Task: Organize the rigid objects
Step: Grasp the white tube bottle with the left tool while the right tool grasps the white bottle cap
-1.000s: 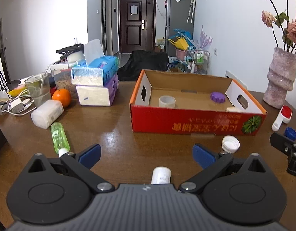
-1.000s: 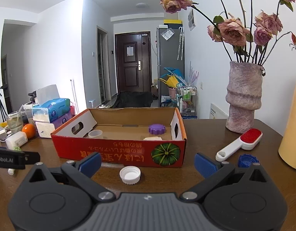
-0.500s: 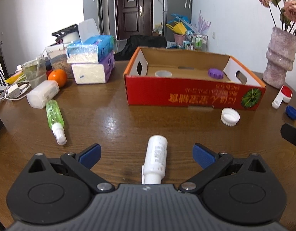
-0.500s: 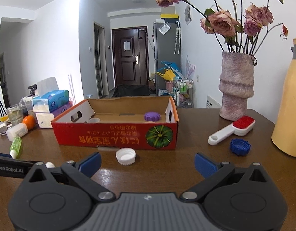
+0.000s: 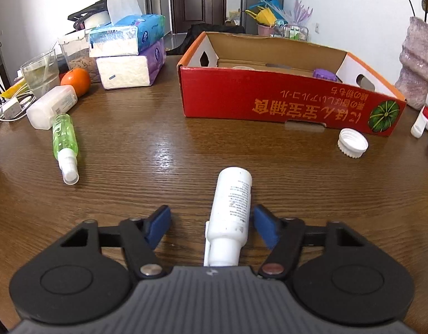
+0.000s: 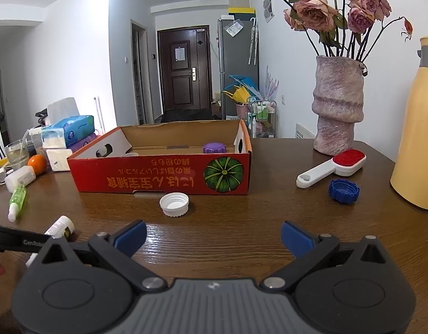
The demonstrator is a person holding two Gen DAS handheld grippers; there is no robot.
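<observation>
Left tool (image 5: 211,222) spread apart around white bottle (image 5: 232,200) lying flat on tabletop (image 5: 158,153), right pad nearly touching, left pad clear: probably set for a clamp before transfer to red box (image 5: 269,100). Right tool (image 6: 214,236) wide apart, empty. Bottle cap end hidden under tool body.

Three loose caps — white (image 6: 174,204), blue (image 6: 344,190), purple (image 6: 214,148), two bottles — white (image 5: 232,205), green (image 5: 64,145)

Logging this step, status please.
Left gripper open astride white bottle, not gripping. Right gripper open, empty. Box ahead, white cap beside path.
</observation>
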